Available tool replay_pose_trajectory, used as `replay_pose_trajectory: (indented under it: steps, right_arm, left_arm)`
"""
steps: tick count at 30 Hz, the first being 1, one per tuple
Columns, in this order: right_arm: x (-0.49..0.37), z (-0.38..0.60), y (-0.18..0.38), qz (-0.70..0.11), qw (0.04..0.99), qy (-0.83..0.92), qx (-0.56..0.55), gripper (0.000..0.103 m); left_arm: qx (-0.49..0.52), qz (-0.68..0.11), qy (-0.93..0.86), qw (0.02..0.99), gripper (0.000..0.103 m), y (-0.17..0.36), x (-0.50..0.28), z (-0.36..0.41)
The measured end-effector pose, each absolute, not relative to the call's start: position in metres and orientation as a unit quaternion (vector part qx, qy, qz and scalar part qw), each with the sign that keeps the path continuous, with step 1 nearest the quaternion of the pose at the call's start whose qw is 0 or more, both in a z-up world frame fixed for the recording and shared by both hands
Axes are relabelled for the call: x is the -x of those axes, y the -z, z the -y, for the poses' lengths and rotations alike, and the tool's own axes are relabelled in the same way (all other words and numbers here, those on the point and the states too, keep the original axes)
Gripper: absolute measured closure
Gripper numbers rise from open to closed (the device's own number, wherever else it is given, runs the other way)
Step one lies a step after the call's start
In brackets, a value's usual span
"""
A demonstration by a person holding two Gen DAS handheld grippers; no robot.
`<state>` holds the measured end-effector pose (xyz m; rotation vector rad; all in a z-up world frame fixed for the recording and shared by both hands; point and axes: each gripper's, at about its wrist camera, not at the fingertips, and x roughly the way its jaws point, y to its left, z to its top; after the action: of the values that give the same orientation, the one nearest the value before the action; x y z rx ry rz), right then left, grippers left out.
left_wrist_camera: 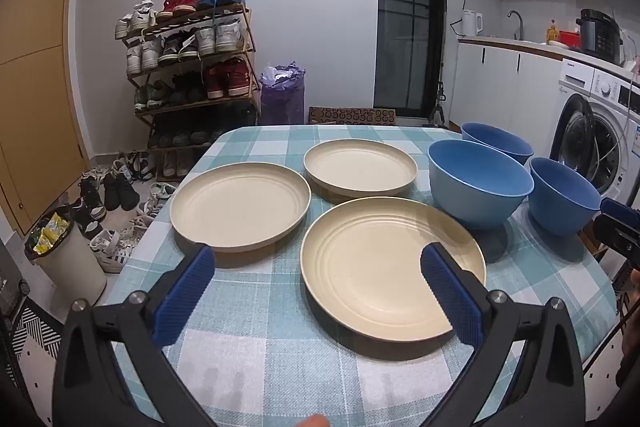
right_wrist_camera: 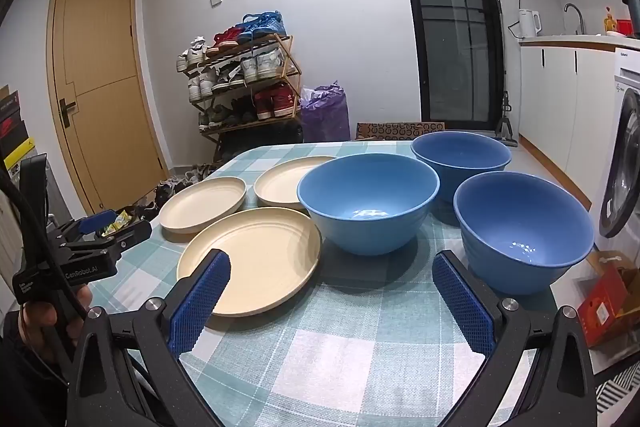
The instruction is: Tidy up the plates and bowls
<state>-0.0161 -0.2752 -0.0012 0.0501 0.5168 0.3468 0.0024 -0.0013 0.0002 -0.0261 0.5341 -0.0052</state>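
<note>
I hold both tools above the near edge of the table with the teal-and-white checked cloth (left_wrist_camera: 280, 347). My left gripper (left_wrist_camera: 318, 285) has its blue ribbed pads spread wide apart with nothing between them; it points down toward the nearest round cream plastic plate (left_wrist_camera: 384, 275), whose near rim lies just beyond my right-hand pad. My right gripper (right_wrist_camera: 331, 293) is likewise spread wide and empty, hovering over bare cloth between that near plate (right_wrist_camera: 256, 259) and the nearest blue bowl (right_wrist_camera: 520, 231).

Three cream plates lie flat on the left half of the table: the near one, a second cream plate (left_wrist_camera: 240, 205) to its far left, and a third cream plate (left_wrist_camera: 360, 165) at the far middle. None is stacked; their rims sit close to one another.

Three round blue plastic bowls stand upright on the right half: a large middle bowl (right_wrist_camera: 368, 199) just beside the near plate, a far bowl (right_wrist_camera: 460, 155) behind it, and the near bowl at the right edge.

A wooden shoe rack (left_wrist_camera: 192, 67) stands against the far wall.
</note>
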Motion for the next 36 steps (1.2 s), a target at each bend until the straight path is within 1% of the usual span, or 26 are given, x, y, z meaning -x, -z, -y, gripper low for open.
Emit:
replay_pose_trajectory:
  steps: [2,28,29,36]
  right_arm:
    - [0.016,0.275,0.001,-0.254,0.952,-0.171,-0.024,0.000]
    - [0.019,0.273,0.002,-0.252,0.953,-0.169,-0.023,0.000]
    - [0.016,0.277,0.000,-0.252,0.953,-0.169,-0.023,0.000]
    - [0.016,0.277,-0.001,-0.252,0.953,-0.168,-0.023,0.000]
  left_arm:
    - [0.016,-0.252,-0.001,0.968,0.000,0.000,0.000,0.002]
    - [0.017,-0.250,-0.001,0.968,0.000,-0.012,0.002,-0.005]
    - [0.016,-0.250,-0.001,0.968,0.000,-0.006,0.002,-0.003]
    - [0.016,-0.250,-0.001,0.968,0.000,-0.006,0.002,-0.003]
